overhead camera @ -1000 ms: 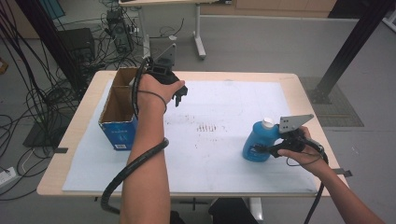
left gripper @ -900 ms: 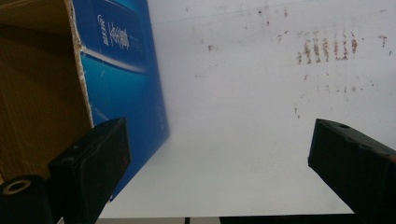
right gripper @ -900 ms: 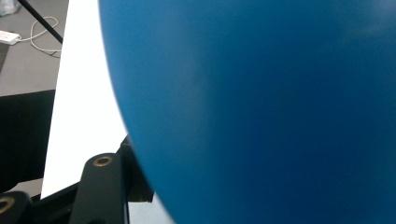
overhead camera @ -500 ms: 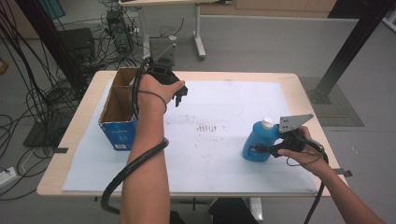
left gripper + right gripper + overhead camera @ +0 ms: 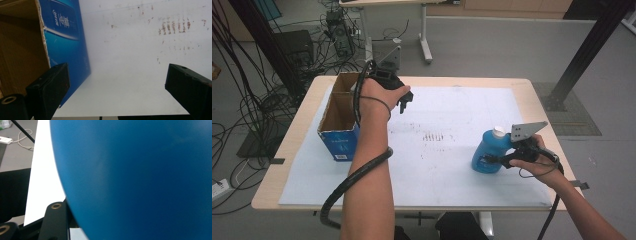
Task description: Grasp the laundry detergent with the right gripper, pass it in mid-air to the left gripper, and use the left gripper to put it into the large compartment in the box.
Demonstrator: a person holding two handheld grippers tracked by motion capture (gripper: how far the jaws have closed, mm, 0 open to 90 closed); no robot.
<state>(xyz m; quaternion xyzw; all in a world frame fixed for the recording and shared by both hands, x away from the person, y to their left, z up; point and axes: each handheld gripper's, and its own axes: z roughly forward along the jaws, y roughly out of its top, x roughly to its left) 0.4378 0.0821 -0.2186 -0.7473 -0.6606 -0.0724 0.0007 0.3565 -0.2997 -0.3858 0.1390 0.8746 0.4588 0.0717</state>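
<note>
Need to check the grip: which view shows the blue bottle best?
The high view: the whole blue bottle stands upright with its white cap, right gripper at its side. The right gripper view has just its blurred blue wall.
</note>
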